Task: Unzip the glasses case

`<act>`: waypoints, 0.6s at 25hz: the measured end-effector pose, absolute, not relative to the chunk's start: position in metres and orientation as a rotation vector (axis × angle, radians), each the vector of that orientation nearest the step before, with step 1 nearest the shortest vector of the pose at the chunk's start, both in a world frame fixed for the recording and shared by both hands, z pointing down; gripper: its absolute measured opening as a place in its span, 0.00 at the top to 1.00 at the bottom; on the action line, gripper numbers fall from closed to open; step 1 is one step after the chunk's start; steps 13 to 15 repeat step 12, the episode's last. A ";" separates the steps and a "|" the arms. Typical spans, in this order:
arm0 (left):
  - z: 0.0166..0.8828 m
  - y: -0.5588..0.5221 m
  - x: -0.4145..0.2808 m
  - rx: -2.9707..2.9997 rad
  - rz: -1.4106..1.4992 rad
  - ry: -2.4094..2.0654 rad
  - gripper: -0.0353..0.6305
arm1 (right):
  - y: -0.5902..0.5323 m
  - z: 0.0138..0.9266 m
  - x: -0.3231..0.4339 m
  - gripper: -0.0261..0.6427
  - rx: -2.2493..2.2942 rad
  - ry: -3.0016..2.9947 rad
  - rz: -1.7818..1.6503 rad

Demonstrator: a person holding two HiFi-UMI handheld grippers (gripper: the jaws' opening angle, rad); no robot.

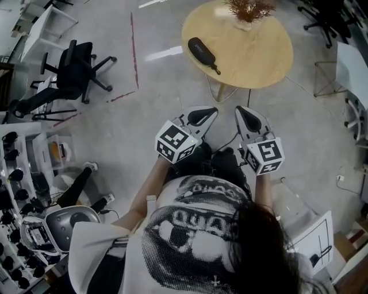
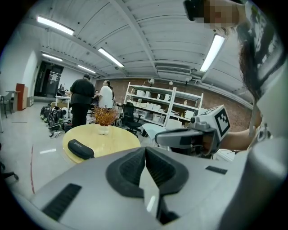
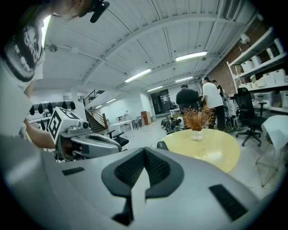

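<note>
The black glasses case (image 1: 202, 51) lies zipped near the left edge of a round wooden table (image 1: 253, 54), with a zip pull at its near end. It also shows as a dark oblong glasses case (image 2: 80, 149) on the table (image 2: 112, 140), and only a corner of the glasses case (image 3: 162, 145) peeks past my right jaws. My left gripper (image 1: 204, 114) and right gripper (image 1: 241, 115) hover side by side over the floor, well short of the table. Both are shut and hold nothing. The left gripper (image 2: 145, 152) and right gripper (image 3: 144, 154) point towards the table.
A potted dry plant (image 1: 248, 10) stands at the table's far side. A black office chair (image 1: 73, 72) is at the left and a red tape line (image 1: 134, 49) marks the floor. Shelving (image 2: 162, 105) and two standing people (image 2: 92, 101) are beyond the table.
</note>
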State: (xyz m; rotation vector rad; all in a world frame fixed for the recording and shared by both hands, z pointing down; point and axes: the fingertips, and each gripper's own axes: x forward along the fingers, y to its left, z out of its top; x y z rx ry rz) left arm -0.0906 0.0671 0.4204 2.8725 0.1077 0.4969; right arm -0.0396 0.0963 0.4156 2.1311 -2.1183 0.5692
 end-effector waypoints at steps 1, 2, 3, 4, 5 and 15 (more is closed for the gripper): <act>0.421 0.064 -0.091 2.871 0.497 0.111 0.93 | 0.093 0.416 -0.040 0.97 2.131 -2.117 0.572; 0.422 0.061 -0.090 2.871 0.496 0.115 0.93 | 0.090 0.417 -0.041 0.97 2.131 -2.116 0.574; 0.422 0.059 -0.090 2.870 0.494 0.118 0.93 | 0.087 0.417 -0.041 0.97 2.130 -2.116 0.575; 0.422 0.057 -0.089 2.870 0.492 0.121 0.93 | 0.085 0.417 -0.041 0.97 2.129 -2.115 0.576; 0.422 0.055 -0.088 2.870 0.489 0.124 0.93 | 0.083 0.418 -0.040 0.97 2.128 -2.114 0.576; 0.425 0.041 -0.093 2.863 0.481 0.135 0.93 | 0.069 0.421 -0.046 0.97 2.122 -2.105 0.587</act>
